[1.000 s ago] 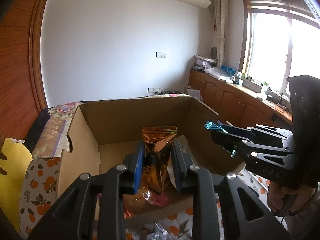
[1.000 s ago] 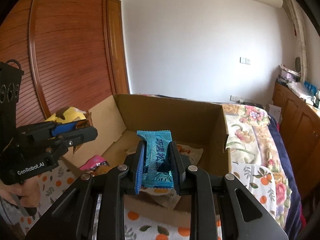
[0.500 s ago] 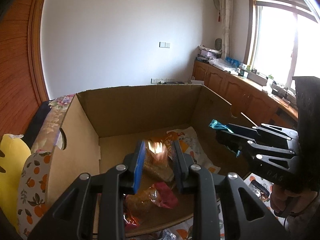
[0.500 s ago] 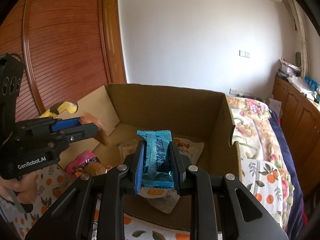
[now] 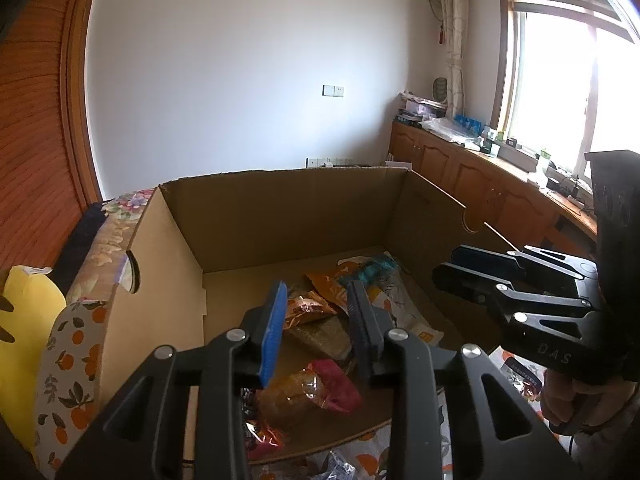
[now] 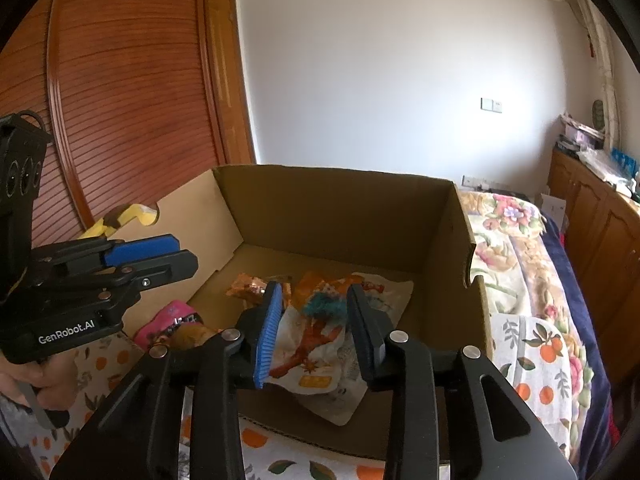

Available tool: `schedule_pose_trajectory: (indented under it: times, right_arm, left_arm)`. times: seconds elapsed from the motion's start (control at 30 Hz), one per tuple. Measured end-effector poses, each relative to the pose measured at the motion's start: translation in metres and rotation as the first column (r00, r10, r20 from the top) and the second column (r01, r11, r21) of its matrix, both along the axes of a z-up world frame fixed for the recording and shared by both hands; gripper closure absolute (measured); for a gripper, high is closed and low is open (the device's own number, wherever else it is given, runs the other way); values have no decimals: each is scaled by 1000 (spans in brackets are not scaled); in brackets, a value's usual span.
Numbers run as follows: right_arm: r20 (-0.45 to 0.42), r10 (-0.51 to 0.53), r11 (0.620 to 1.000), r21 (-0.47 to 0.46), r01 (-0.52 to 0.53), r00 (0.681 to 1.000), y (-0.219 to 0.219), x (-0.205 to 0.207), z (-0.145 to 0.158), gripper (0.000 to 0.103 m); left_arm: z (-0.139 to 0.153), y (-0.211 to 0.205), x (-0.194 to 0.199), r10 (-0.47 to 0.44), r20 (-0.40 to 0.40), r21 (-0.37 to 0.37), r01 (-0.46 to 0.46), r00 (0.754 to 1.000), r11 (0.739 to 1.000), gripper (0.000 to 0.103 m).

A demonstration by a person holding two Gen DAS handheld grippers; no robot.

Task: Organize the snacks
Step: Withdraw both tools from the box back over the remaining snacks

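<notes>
Both tools hang over the cardboard box (image 5: 172,280) with their jaws spread and nothing between them: the left tool (image 5: 316,312) and the right tool (image 6: 312,320). The snacks lie loose on the box floor just below and ahead of them. Under the right tool sits a teal packet (image 6: 326,306) on a large white bag (image 6: 320,364); under the left, an orange packet (image 5: 306,308) and a clear bag with a red end (image 5: 308,392). All look light, soft and crinkly, with slick film that could slip. A crimped end seam probably gives the firmest hold; squeezing the middle risks crushing what is inside.
</notes>
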State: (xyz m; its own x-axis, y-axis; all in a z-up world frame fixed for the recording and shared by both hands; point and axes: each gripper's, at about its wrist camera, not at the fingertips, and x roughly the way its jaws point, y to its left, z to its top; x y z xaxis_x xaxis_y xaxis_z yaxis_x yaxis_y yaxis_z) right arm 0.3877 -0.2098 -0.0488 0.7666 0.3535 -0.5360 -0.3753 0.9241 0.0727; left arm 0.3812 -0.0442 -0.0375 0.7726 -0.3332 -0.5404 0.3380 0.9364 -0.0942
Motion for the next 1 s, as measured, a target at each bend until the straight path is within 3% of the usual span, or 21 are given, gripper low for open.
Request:
schedule_pose_trajectory:
  times: [0.57, 1.0]
  right_arm:
    - [69, -10, 1000, 7, 9, 998, -3, -53, 45, 66]
    - [22, -15, 1000, 5, 15, 1000, 3, -103, 33, 63]
  left_arm:
    - [22, 6, -46, 3, 70, 30, -5, 998, 1000, 69]
    - [15, 9, -92, -2, 47, 70, -2, 999, 998, 67]
